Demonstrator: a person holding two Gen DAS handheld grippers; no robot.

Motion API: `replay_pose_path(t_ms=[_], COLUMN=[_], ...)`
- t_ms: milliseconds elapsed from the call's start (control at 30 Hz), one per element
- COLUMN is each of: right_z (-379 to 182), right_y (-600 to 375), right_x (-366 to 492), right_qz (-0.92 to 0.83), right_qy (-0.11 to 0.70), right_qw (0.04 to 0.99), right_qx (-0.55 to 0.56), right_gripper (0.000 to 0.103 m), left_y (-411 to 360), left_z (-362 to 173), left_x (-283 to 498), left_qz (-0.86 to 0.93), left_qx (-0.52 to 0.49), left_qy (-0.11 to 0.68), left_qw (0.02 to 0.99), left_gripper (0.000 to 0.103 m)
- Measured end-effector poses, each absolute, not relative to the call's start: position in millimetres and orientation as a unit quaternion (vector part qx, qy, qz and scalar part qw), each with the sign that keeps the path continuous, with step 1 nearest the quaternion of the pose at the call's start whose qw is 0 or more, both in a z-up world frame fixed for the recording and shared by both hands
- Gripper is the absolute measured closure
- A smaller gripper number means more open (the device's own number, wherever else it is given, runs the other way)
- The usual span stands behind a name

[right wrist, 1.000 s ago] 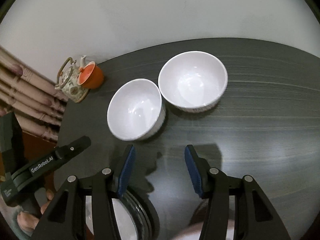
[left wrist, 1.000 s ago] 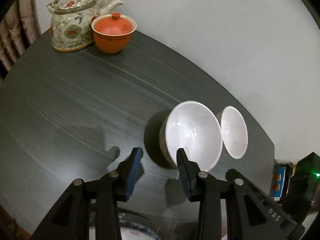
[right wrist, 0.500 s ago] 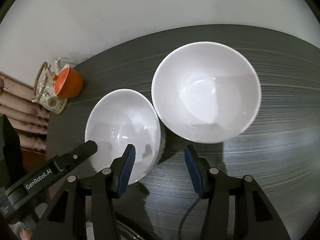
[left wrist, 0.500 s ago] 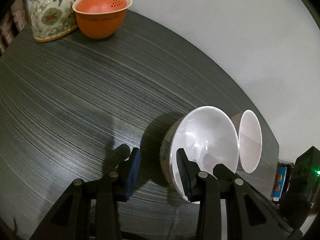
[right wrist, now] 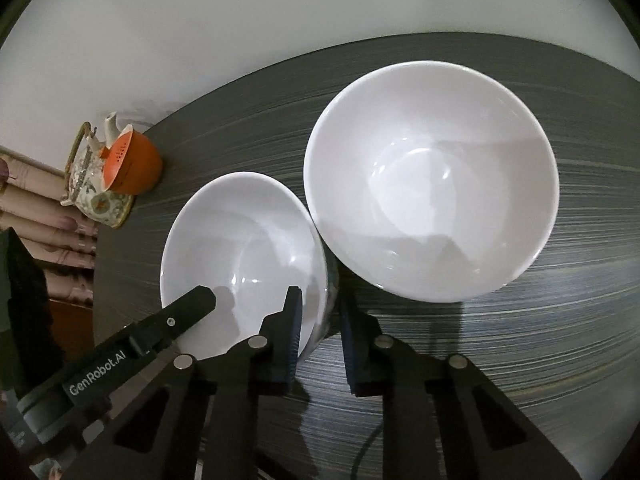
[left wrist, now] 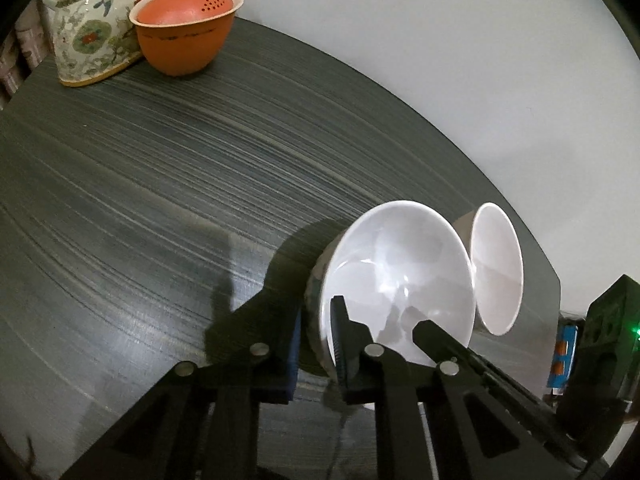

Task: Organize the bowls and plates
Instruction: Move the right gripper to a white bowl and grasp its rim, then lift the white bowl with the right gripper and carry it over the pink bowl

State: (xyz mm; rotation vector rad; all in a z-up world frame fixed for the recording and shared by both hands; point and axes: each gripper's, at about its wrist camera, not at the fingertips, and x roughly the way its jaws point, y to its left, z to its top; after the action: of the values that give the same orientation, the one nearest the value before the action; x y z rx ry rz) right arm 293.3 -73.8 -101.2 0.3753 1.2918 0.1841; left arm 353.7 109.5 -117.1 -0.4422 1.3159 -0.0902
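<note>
Left wrist view looks down on a dark table point(left wrist: 160, 184) where the left gripper point(left wrist: 316, 340) is closing its jaws across the near rim of a white bowl point(left wrist: 396, 272), one blue pad outside the wall and one inside. A second white bowl point(left wrist: 496, 268) stands just beside it, farther right. At the far edge sit a patterned teapot point(left wrist: 88, 36) and an orange lidded cup point(left wrist: 184, 32), touching. From the right wrist, the right gripper point(right wrist: 320, 332) is closing on the same bowl's opposite rim, pads on either side of the wall, while the larger-looking bowl rests on the table, touching it
</note>
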Motion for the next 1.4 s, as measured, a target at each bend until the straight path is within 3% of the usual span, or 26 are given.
replay_pose_path(t_ms=[267,933,1400], right_z=[-89,11,19], right_y=[-73,-117,-186], right_x=[277,170,74], right_qz=[0.093,0.118,0.092], right_qy=[0.595,0.518,0.511], right_qw=[0.779,0.828,0.832], right_qx=[0.178,0.179,0.197], right_gripper=[0.085,0.085,0.085], left_y=[107,55,-13], left_z=[-84,13,-5], left_x=[330,202,126], left_qz=[-0.04,-0.072,-0.109], left_qx=[-0.191,-0.179,-0.155], left_qy=[0.589,0.541,0.571], left_qw=[0.785,0.819,0.799], left_gripper=[0.089,0.089,0.089])
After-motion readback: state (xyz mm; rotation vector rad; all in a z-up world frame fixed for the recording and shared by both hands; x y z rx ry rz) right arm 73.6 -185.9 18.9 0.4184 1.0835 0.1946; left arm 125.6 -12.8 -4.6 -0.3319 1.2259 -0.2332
